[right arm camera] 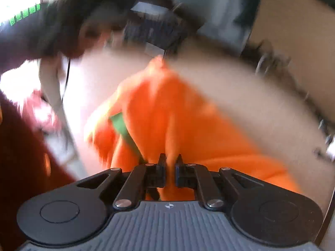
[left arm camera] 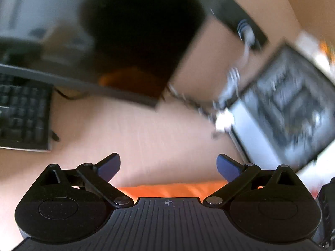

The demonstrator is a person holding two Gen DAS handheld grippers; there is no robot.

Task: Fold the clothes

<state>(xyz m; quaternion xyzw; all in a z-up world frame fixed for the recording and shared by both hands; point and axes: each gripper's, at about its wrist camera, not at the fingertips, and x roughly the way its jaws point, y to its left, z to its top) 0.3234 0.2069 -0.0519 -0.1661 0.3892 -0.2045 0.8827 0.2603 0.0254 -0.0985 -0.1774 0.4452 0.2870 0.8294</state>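
The right claw [right arm camera: 169, 163] pinched the orange garment [right arm camera: 167, 108] – its length running toward 12 o'clock – while the left claw [left arm camera: 168, 165] gaped wide, empty.

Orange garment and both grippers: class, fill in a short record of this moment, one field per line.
garment: orange cloth, bunched on the pale table, with a green strip
right gripper: shut on the orange cloth
left gripper: open, holding nothing, orange cloth edge just beneath it
table clutter: black keyboard on the left in the left wrist view
image quality: both views motion-blurred
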